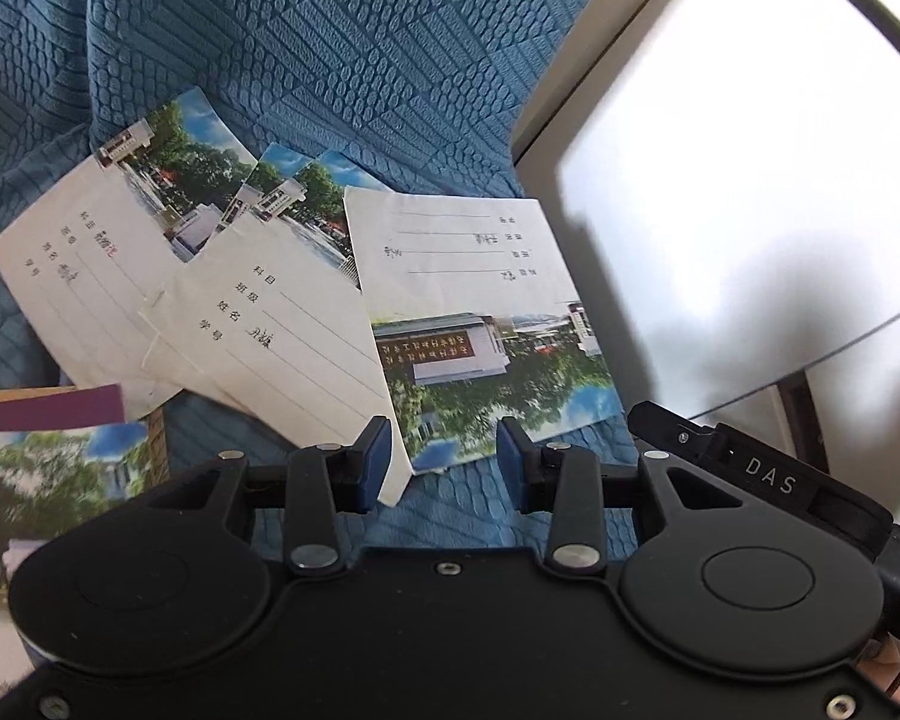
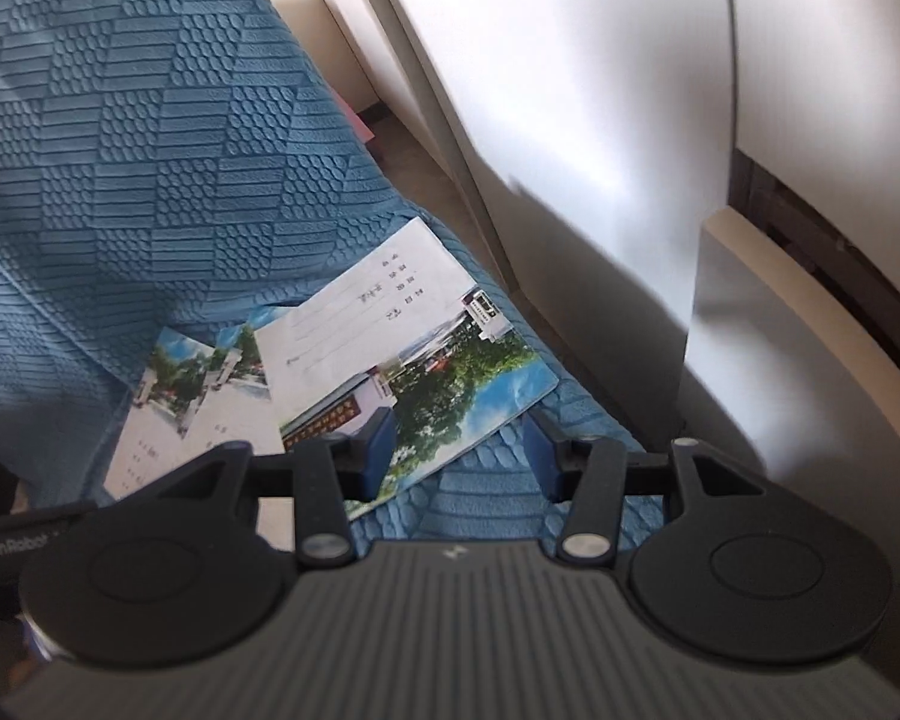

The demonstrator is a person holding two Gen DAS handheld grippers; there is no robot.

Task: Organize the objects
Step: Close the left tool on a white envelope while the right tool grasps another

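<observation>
Three thin exercise books with white covers and a campus photo lie overlapping on a blue textured cloth (image 1: 330, 60). The right book (image 1: 480, 324) lies on top, turned the other way; it also shows in the right wrist view (image 2: 402, 360). The middle book (image 1: 282, 324) and the left book (image 1: 90, 252) fan out to the left. My left gripper (image 1: 444, 462) is open and empty, just above the near edge of the right book. My right gripper (image 2: 459, 456) is open and empty, over that book's near corner.
A white cabinet (image 1: 720, 180) stands right of the cloth; it also shows in the right wrist view (image 2: 570, 120). Another photo-cover book (image 1: 48, 480) with a purple and tan one (image 1: 48, 408) lies at the lower left. My right gripper's body (image 1: 768, 480) shows at right.
</observation>
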